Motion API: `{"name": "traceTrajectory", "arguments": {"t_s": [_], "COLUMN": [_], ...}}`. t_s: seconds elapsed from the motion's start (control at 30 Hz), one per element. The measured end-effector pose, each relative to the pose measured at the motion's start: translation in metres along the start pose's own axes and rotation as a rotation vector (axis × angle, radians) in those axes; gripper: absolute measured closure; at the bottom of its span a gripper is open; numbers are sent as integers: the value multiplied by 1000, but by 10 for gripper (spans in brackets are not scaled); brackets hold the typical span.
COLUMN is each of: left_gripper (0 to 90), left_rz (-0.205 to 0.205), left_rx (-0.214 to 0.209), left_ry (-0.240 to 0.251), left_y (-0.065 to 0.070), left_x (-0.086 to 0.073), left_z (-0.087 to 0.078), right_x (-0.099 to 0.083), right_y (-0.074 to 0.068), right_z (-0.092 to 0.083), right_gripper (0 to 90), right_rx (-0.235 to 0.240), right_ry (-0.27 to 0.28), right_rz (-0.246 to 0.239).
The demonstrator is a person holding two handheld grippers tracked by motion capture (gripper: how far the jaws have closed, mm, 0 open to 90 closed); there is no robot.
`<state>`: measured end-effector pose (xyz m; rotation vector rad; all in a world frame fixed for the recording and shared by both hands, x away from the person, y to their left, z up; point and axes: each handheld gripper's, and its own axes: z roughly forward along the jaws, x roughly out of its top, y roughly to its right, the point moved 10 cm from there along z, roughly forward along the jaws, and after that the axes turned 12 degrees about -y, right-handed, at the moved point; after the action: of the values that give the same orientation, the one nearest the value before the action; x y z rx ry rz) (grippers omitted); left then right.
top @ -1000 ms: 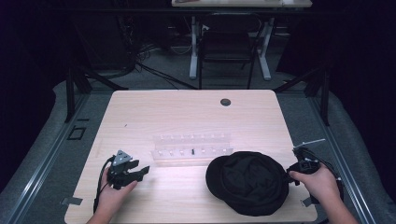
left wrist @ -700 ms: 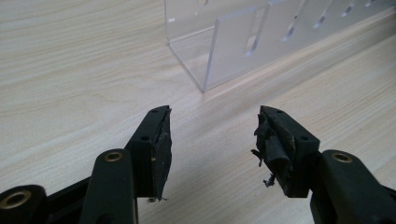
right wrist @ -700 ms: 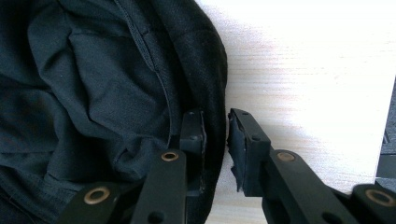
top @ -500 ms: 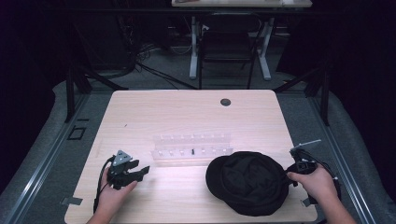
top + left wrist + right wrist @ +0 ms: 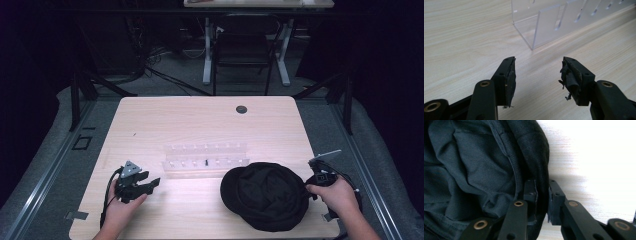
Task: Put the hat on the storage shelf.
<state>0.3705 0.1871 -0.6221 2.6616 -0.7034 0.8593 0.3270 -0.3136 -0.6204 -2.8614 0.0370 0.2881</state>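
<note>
A black fabric hat lies on the wooden table near the front right. My right gripper is at its right edge. In the right gripper view the hat's rim runs between the two jaws of the right gripper. They have just been closing and now pinch the rim. My left gripper rests at the front left, pointing right. In the left gripper view, the left gripper stands open with only bare table between its worn pads.
A clear acrylic rack with slots stands at the table's middle, just beyond the left gripper's jaws. A round cable hole sits near the far edge. The table's right edge is close to my right hand. A chair and desk legs stand behind.
The right hand has edged slightly toward the hat. The left hand and the hat have kept their places.
</note>
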Motion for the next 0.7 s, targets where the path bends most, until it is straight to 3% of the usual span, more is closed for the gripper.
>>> {"name": "traceTrajectory", "arguments": {"t_s": [0.2, 0.33, 0.53, 0.6, 0.7], "left_gripper": [454, 453, 454, 454, 454], "left_rz": [0, 0, -1, -4, -4], "left_rx": [2, 3, 3, 7, 7], "left_ry": [-1, 0, 0, 10, 10], "left_y": [0, -1, -1, -1, -1], "left_x": [0, 0, 0, 1, 1], "left_z": [0, 0, 0, 0, 0], "right_x": [0, -3, -7, -6, -10], "right_y": [-3, -3, -5, -8, -8], "right_z": [-1, -4, -11, -13, -22], "right_gripper": [868, 876, 877, 877, 877], "right_rx": [1, -7, -6, 6, -16], "right_ry": [7, -3, -6, 33, -6], "right_rz": [7, -18, -18, 0, -36]}}
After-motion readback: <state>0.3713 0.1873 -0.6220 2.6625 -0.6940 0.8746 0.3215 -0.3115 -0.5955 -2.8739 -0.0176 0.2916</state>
